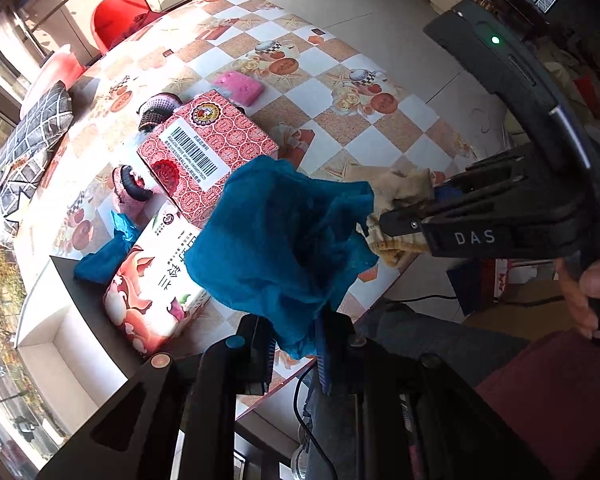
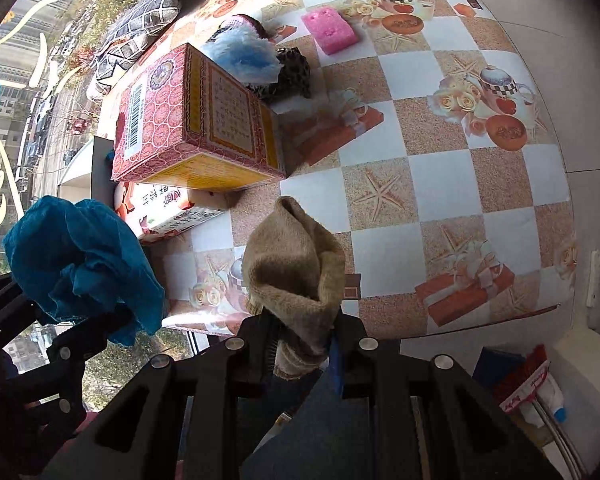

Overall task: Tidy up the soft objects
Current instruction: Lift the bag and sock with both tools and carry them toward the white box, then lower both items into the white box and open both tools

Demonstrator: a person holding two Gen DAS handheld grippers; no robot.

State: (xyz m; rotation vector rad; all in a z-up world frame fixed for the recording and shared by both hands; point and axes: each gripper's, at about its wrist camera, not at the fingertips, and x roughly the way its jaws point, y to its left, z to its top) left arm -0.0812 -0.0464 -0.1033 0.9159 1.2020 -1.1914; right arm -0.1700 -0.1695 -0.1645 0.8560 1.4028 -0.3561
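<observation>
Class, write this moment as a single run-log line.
left gripper: shut on blue cloth | right gripper: shut on tan sock | both held above table edge

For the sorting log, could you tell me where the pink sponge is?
The pink sponge lies on the table, beyond the red box, near the leopard-print item.

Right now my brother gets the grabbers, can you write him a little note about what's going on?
Left gripper: shut on the blue cloth, held above the table edge.
Right gripper: shut on the tan sock, also in the air.
On the table: pink sponge, fluffy blue thing beside the red box, another blue cloth by the flowery box.
Done: two soft things picked up.
Left: put them down somewhere, then gather the rest.
</observation>
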